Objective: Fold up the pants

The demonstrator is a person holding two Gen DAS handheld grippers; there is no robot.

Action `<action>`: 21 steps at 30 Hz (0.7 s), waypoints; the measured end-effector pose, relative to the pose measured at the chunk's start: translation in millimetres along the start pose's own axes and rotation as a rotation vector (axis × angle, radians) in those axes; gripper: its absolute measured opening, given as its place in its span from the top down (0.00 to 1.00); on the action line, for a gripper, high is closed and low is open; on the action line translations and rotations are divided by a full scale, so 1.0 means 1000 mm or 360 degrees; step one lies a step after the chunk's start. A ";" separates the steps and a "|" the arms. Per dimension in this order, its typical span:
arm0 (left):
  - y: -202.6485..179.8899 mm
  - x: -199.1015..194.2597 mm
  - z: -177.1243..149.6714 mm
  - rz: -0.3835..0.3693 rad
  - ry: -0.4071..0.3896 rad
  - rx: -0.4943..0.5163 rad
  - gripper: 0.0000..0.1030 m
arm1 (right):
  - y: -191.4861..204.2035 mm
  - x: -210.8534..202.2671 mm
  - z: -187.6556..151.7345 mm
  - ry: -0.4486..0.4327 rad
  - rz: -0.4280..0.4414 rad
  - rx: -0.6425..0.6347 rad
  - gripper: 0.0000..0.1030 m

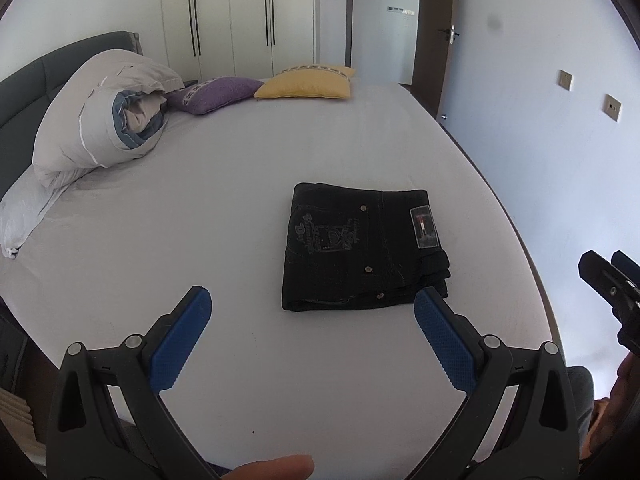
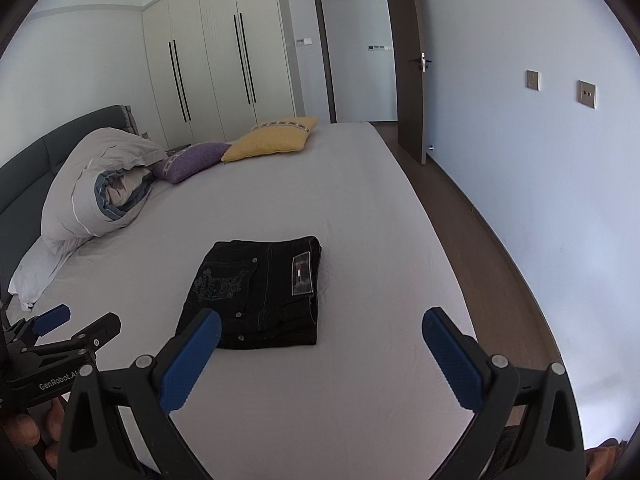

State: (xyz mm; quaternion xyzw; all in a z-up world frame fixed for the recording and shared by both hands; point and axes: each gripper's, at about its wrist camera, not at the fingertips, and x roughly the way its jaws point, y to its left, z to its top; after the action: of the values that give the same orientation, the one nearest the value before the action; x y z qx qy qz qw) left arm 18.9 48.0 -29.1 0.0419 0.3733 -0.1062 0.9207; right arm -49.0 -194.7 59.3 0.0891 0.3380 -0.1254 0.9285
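Black pants (image 1: 360, 248) lie folded into a compact rectangle on the white bed (image 1: 224, 208), back pocket embroidery and a brand patch facing up. They also show in the right wrist view (image 2: 256, 292). My left gripper (image 1: 312, 312) is open and empty, held above the bed just in front of the pants. My right gripper (image 2: 320, 332) is open and empty, held above the bed near the pants' front edge. The right gripper shows at the right edge of the left wrist view (image 1: 612, 280); the left gripper shows at the lower left of the right wrist view (image 2: 76, 324).
A rolled grey duvet (image 1: 96, 120) and a white pillow (image 1: 24, 212) lie at the headboard side. A purple cushion (image 1: 212, 94) and a yellow cushion (image 1: 308, 82) lie at the far end. The bed's right edge (image 2: 436, 248) borders a wood floor, wall and open door (image 2: 408, 64).
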 end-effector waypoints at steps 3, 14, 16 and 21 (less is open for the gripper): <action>-0.003 0.007 -0.003 -0.0017 0.0034 -0.0008 0.00 | 0.000 0.002 -0.001 0.0018 -0.0027 -0.0009 0.00; -0.007 0.016 -0.011 -0.0015 0.0104 -0.0026 0.00 | 0.004 0.008 -0.006 0.0089 -0.0019 -0.0051 0.00; -0.008 0.020 -0.014 -0.0013 0.0126 -0.0031 0.00 | 0.004 0.012 -0.009 0.0111 -0.0010 -0.0057 0.00; -0.013 0.027 -0.024 -0.0003 0.0170 -0.0013 0.00 | 0.005 0.018 -0.023 0.0166 -0.0003 -0.0063 0.00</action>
State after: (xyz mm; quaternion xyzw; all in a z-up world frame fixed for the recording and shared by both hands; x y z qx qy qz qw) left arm 18.6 34.7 -65.1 0.0434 0.4223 -0.1032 0.8995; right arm -48.0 -187.1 31.2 0.0767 0.3884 -0.1148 0.9111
